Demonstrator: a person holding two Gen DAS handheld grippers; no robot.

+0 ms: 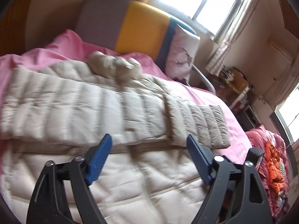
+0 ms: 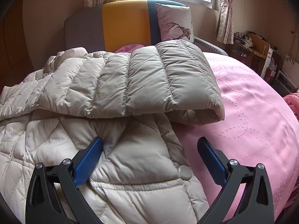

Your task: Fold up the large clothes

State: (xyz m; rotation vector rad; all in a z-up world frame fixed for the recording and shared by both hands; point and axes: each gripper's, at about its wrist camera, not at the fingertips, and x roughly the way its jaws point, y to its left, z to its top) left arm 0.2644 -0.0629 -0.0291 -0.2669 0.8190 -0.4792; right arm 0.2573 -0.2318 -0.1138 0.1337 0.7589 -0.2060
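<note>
Cream quilted down jacket [image 2: 115, 168] lies flat on the bed, body spread across near and left. One sleeve [image 2: 142, 78] is folded across the body, cuff end at right, open and overhanging the jacket's edge. Hood [image 1: 114, 65] bunched at far side.

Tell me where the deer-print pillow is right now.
The deer-print pillow stands upright at the head of the bed in the right wrist view, against the headboard's dark right end, behind the jacket's folded sleeve, below the window.

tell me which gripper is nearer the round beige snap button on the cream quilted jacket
Right. The right gripper has the snap button between its open fingers, just below the tips. The left gripper hangs over the jacket with no button in view.
</note>
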